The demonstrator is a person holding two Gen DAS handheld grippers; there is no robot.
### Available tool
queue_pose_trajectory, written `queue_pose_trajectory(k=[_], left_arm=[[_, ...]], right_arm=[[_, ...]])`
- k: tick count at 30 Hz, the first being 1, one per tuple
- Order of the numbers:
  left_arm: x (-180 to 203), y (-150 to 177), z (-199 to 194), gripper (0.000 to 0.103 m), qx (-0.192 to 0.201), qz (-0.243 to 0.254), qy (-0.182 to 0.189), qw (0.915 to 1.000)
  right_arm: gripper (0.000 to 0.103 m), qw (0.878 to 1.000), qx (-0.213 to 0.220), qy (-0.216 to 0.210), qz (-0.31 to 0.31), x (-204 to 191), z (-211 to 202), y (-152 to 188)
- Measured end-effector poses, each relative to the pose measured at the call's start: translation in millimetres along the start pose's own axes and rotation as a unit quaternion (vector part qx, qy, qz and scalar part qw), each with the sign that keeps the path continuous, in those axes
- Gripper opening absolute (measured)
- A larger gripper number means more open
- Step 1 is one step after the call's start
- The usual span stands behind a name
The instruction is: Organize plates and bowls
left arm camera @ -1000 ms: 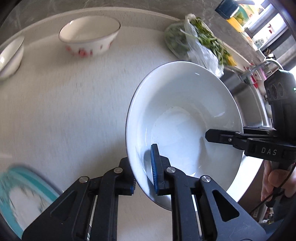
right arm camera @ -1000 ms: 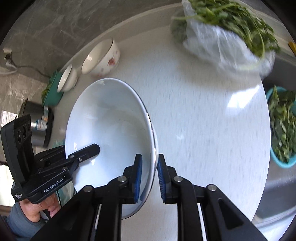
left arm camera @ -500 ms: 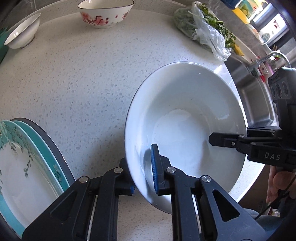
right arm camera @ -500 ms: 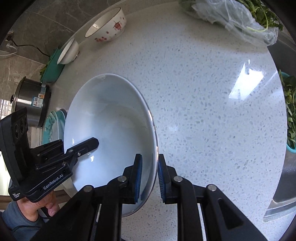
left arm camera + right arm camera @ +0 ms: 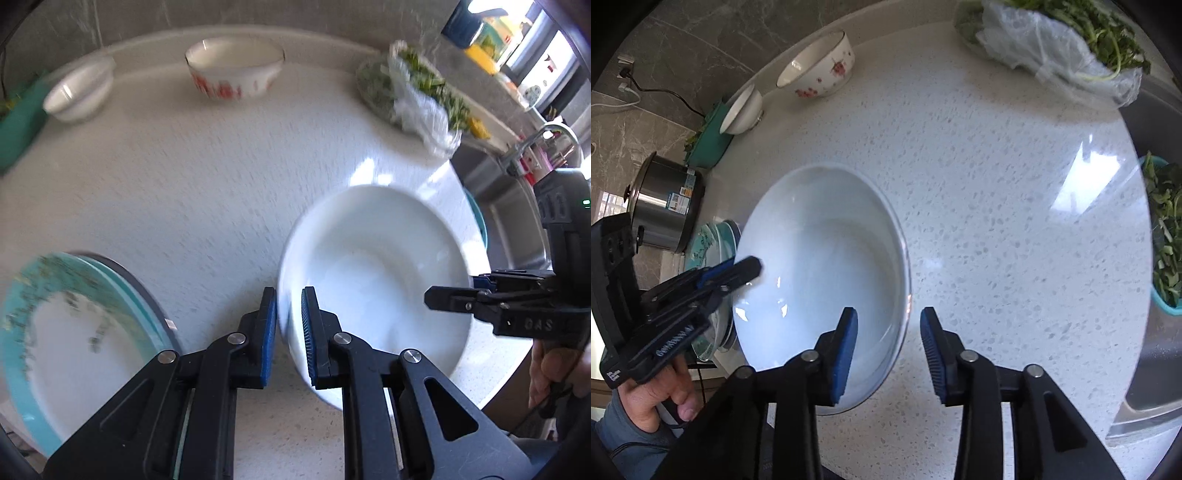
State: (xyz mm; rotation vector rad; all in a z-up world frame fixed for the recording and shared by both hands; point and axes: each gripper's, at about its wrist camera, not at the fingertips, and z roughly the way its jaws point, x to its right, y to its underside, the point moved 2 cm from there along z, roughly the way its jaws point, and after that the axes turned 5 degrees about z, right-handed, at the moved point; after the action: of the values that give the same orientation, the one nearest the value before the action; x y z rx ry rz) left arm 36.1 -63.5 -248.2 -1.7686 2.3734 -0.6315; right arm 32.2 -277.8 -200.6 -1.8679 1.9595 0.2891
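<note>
I count three bowls on the counter (image 5: 997,184): the big white bowl (image 5: 820,266) near the front edge, mouth up, a flowered bowl (image 5: 820,66) and a small white bowl (image 5: 742,110) far behind. Two stacked teal plates (image 5: 74,325) lie left of it. My left gripper (image 5: 288,325) and right gripper (image 5: 886,332) both stand open astride its rim, holding nothing.

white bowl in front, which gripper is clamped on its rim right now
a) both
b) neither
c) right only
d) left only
b: in the right wrist view the right gripper is spread wide with the white bowl rim loose between its pads; in the left wrist view the left gripper also shows a gap around the rim, though that picture is blurred.
</note>
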Motion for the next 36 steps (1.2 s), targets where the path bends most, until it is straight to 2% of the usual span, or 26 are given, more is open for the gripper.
queue_pose_trajectory(k=[4,8,9,11,12,13,14,16,19,20,23,25,27,28,33,36], left_arm=[[-22,-17,-46,0.013,0.033,-0.004,-0.021,0.9993],[-74,-48,-100,0.016,0.085,-0.009,-0.068,0.9940],[-90,-54,-112,0.021,0.098,-0.011,-0.077,0.9922],[-127,-68,-126,0.044,0.111,-0.013,-0.098,0.9888],[-143,-75,-130,0.064,0.114,-0.014,-0.119,0.9863],[-159,-80,-135,0.069,0.120,-0.013,-0.139,0.9829],[-177,-86,-138,0.069,0.127,-0.009,-0.155,0.9796],[-205,-96,-138,0.069,0.125,-0.010,-0.163,0.9786],[-242,-108,-127,0.070,0.127,-0.020,-0.146,0.9808],[-255,-111,-120,0.070,0.124,-0.026,-0.138,0.9824],[-285,-122,-92,0.072,0.107,-0.044,-0.082,0.9899],[-305,-127,-74,0.087,0.100,-0.052,-0.071,0.9911],[-322,-133,-62,0.099,0.093,-0.058,-0.063,0.9920],[-323,-133,-53,0.100,0.092,-0.063,-0.054,0.9923],[-358,-155,-23,0.100,0.073,-0.092,-0.024,0.9928],[-370,-165,-3,0.098,0.059,-0.102,-0.018,0.9928]], right_arm=[[0.041,0.999,0.032,0.001,0.006,6,-24,-17],[0.046,0.998,0.063,-0.007,-0.012,-6,-44,-38],[0.049,0.997,0.071,-0.014,-0.013,-12,-49,-46],[0.049,0.996,0.083,-0.032,-0.018,-28,-55,-58],[0.050,0.995,0.090,-0.038,-0.022,-39,-58,-66],[0.050,0.994,0.096,-0.042,-0.028,-55,-59,-77],[0.050,0.993,0.100,-0.046,-0.032,-67,-59,-82],[0.052,0.991,0.110,-0.060,-0.042,-105,-55,-102],[0.063,0.989,0.112,-0.079,-0.058,-152,-41,-128],[0.064,0.988,0.111,-0.081,-0.065,-174,-31,-141],[0.065,0.988,0.099,-0.085,-0.079,-219,-2,-170],[0.073,0.989,0.086,-0.090,-0.084,-239,15,-184],[0.073,0.989,0.079,-0.083,-0.092,-255,34,-200],[0.073,0.989,0.074,-0.086,-0.093,-259,41,-207],[0.073,0.994,0.047,-0.083,-0.058,-271,82,-242],[0.072,0.995,0.029,-0.081,-0.047,-275,102,-256]])
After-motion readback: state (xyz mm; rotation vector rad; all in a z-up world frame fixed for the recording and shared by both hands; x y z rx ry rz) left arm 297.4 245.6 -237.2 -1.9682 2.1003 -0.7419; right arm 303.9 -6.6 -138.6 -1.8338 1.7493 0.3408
